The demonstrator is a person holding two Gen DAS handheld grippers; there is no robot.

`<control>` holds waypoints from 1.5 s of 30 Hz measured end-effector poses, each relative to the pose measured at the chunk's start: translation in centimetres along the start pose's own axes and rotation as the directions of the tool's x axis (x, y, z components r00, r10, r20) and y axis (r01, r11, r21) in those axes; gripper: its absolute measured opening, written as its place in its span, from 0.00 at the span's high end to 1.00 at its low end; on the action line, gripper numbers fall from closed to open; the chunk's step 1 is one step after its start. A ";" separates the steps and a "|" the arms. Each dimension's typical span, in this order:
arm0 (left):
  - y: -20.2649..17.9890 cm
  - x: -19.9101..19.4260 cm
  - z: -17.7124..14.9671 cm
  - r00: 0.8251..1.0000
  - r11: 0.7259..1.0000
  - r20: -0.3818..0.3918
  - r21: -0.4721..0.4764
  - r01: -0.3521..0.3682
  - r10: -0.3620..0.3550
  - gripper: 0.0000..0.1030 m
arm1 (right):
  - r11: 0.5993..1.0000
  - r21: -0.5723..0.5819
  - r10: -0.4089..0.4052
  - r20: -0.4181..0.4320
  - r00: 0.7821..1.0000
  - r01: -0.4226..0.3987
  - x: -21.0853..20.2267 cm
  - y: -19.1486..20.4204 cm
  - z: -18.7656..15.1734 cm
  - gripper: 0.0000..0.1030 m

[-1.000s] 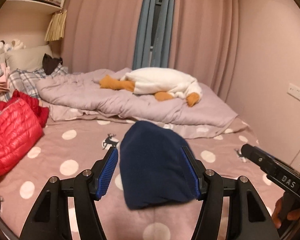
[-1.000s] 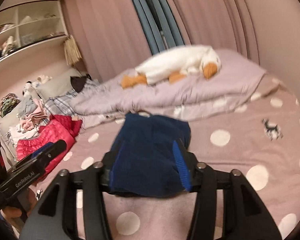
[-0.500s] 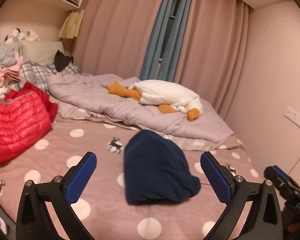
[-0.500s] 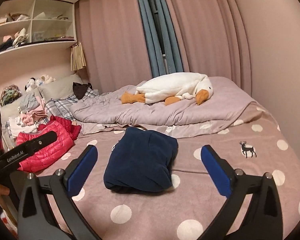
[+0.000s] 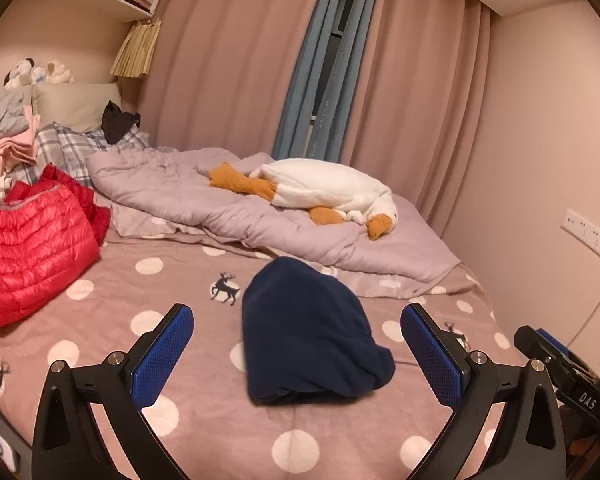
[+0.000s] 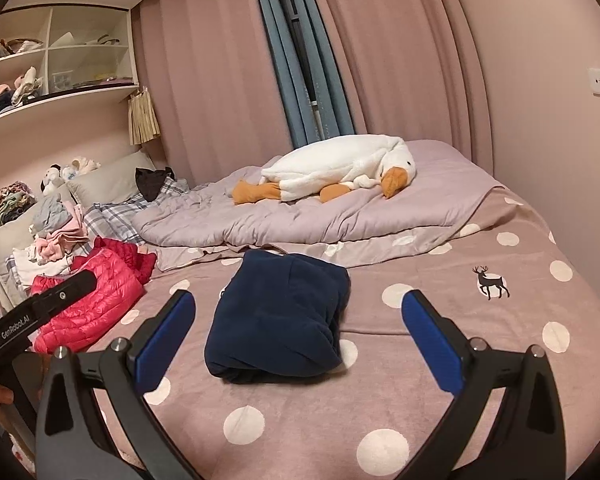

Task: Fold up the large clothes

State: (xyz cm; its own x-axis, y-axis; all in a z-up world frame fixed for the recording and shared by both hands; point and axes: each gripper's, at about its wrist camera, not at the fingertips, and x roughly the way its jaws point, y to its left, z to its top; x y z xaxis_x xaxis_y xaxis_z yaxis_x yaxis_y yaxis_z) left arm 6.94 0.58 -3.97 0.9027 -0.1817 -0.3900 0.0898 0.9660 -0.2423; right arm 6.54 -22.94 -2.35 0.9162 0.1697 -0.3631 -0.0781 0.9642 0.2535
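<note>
A navy blue garment point(image 5: 310, 332) lies folded into a compact bundle on the pink polka-dot bedsheet point(image 5: 148, 292); it also shows in the right wrist view point(image 6: 278, 314). My left gripper point(image 5: 298, 354) is open and empty, drawn back above the bundle's near side. My right gripper point(image 6: 298, 338) is open and empty, likewise held back from the bundle. The right gripper's body shows at the right edge of the left wrist view point(image 5: 560, 364), and the left gripper's body at the left edge of the right wrist view point(image 6: 40, 308).
A red puffer jacket point(image 5: 28, 248) lies left of the bundle. A lilac duvet point(image 5: 228, 208) with a white plush goose point(image 5: 324, 192) fills the far side of the bed. Piled clothes point(image 6: 56, 236) and pillows sit at the headboard. A wall stands to the right.
Both grippers were shut on the navy garment a second ago; they opened wide, let it rest on the bed, and have pulled back and up.
</note>
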 end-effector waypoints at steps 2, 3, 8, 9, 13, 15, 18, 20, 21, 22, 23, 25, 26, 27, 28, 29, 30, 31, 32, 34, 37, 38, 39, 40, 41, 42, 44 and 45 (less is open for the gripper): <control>-0.1 0.0 0.0 1.000 1.000 0.001 0.001 -0.010 0.010 0.01 | 1.000 -0.008 0.003 0.003 1.000 -0.003 -0.1 0.1 0.0 0.00; 0.0 0.0 0.1 1.000 1.000 0.002 -0.003 -0.011 0.011 0.01 | 1.000 -0.008 0.005 0.001 1.000 -0.005 0.0 0.1 0.0 0.00; 0.1 -0.1 0.1 1.000 1.000 0.006 -0.009 -0.009 0.009 0.01 | 1.000 0.001 -0.003 -0.004 1.000 0.003 0.1 -0.1 0.1 0.00; 0.1 -0.1 0.2 1.000 1.000 0.007 -0.007 -0.010 0.010 0.01 | 1.000 0.001 -0.005 -0.005 1.000 0.005 0.1 -0.1 0.1 0.00; 0.2 -0.1 0.2 1.000 1.000 0.009 -0.005 -0.010 0.010 0.01 | 1.000 0.001 -0.006 -0.006 1.000 0.006 0.1 0.0 0.1 0.00; 0.2 -0.1 0.2 1.000 1.000 0.008 -0.005 -0.012 0.012 0.01 | 1.000 -0.002 -0.006 -0.004 1.000 0.006 0.0 0.1 0.1 0.00; 0.2 -0.3 0.2 1.000 1.000 0.009 -0.002 -0.016 0.016 0.01 | 1.000 -0.009 -0.007 -0.006 1.000 0.007 0.0 0.3 0.0 0.00; 0.3 -0.5 0.2 1.000 1.000 0.015 -0.007 -0.017 0.017 0.01 | 1.000 -0.013 -0.011 -0.005 1.000 0.011 0.0 0.3 0.0 0.00; 0.3 -0.6 0.1 1.000 1.000 0.015 -0.008 -0.019 0.019 0.01 | 1.000 -0.015 -0.015 -0.005 1.000 0.015 0.0 0.4 0.0 0.00; 0.3 -0.6 0.1 1.000 1.000 0.013 -0.005 -0.019 0.020 0.01 | 1.000 -0.017 -0.018 -0.005 1.000 0.018 0.0 0.4 0.0 0.00; 0.3 -0.6 0.1 1.000 1.000 0.012 -0.004 -0.021 0.021 0.01 | 1.000 -0.019 -0.022 -0.006 1.000 0.022 0.0 0.3 0.0 0.00; 0.3 -0.5 0.1 1.000 1.000 0.001 0.002 -0.031 0.031 0.01 | 0.999 -0.017 -0.028 -0.007 1.000 0.028 0.0 0.2 0.1 0.00; 0.3 -0.4 0.1 0.999 0.999 -0.006 0.004 -0.034 0.034 0.01 | 0.999 -0.014 -0.029 -0.008 1.000 0.029 0.0 0.1 0.1 0.00; 0.3 -0.2 0.1 0.999 0.999 -0.015 0.006 -0.036 0.036 0.01 | 0.999 -0.011 -0.030 -0.007 1.000 0.030 0.0 0.0 0.1 0.00; 0.3 -0.1 0.1 0.999 0.999 -0.021 0.007 -0.035 0.035 0.01 | 0.999 -0.009 -0.032 -0.006 0.999 0.032 0.0 0.0 0.2 0.00; 0.2 0.0 0.2 0.999 0.999 -0.028 0.009 -0.035 0.035 0.01 | 0.999 -0.008 -0.036 -0.007 0.999 0.036 0.0 0.0 0.1 0.00; 0.2 0.2 0.2 0.999 0.999 -0.035 0.011 -0.039 0.039 0.01 | 0.999 -0.007 -0.040 -0.007 0.999 0.040 0.0 0.1 0.1 0.00; 0.2 0.2 0.2 0.998 0.999 -0.038 0.012 -0.043 0.044 0.01 | 0.999 -0.008 -0.045 -0.006 0.999 0.045 0.0 0.1 0.1 0.00; 0.2 0.3 0.2 0.998 0.999 -0.039 0.012 -0.047 0.047 0.01 | 0.999 -0.009 -0.050 -0.006 0.999 0.050 0.0 0.1 0.1 0.00; 0.3 0.4 0.2 0.998 0.999 -0.041 0.007 -0.046 0.046 0.01 | 0.999 -0.012 -0.053 -0.005 0.999 0.053 0.0 0.3 0.0 0.00; 0.3 0.4 0.3 0.998 0.999 -0.042 0.002 -0.051 0.051 0.01 | 0.999 -0.015 -0.048 -0.012 0.999 0.048 0.1 0.3 0.0 0.00; 0.2 0.4 0.3 0.998 0.998 -0.039 0.008 -0.058 0.058 0.01 | 0.999 -0.017 -0.050 -0.014 0.999 0.050 0.2 0.4 0.0 0.00; 0.1 0.4 0.3 0.997 0.998 -0.038 0.016 -0.065 0.066 0.01 | 0.998 -0.019 -0.054 -0.016 0.998 0.053 0.3 0.4 0.0 0.00; 0.0 0.4 0.3 0.997 0.997 -0.036 0.024 -0.072 0.073 0.01 | 0.998 -0.021 -0.058 -0.017 0.998 0.058 0.3 0.5 0.0 0.00; -0.1 0.4 0.3 0.996 0.996 -0.035 0.033 -0.079 0.080 0.01 | 0.998 -0.025 -0.064 -0.018 0.998 0.063 0.3 0.5 -0.1 0.00; -0.1 0.4 0.3 0.996 0.996 -0.035 0.037 -0.083 0.084 0.01 | 0.998 -0.027 -0.065 -0.019 0.998 0.064 0.4 0.5 0.0 0.00; -0.2 0.3 0.2 0.996 0.996 -0.031 0.042 -0.084 0.086 0.01 | 0.998 -0.033 -0.062 -0.021 0.998 0.061 0.4 0.7 0.0 0.00; -0.2 0.3 0.2 0.996 0.996 -0.027 0.044 -0.084 0.085 0.01 | 0.998 -0.036 -0.060 -0.021 0.998 0.059 0.4 0.8 -0.1 0.00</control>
State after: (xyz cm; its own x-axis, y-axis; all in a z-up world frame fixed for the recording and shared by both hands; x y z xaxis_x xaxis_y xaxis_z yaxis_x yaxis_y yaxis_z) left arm 7.24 0.33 -3.81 0.8955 -0.1040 -0.4328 0.0326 0.9850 -0.1692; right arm 6.80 -22.10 -2.33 0.9107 0.1159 -0.3964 -0.0378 0.9792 0.1995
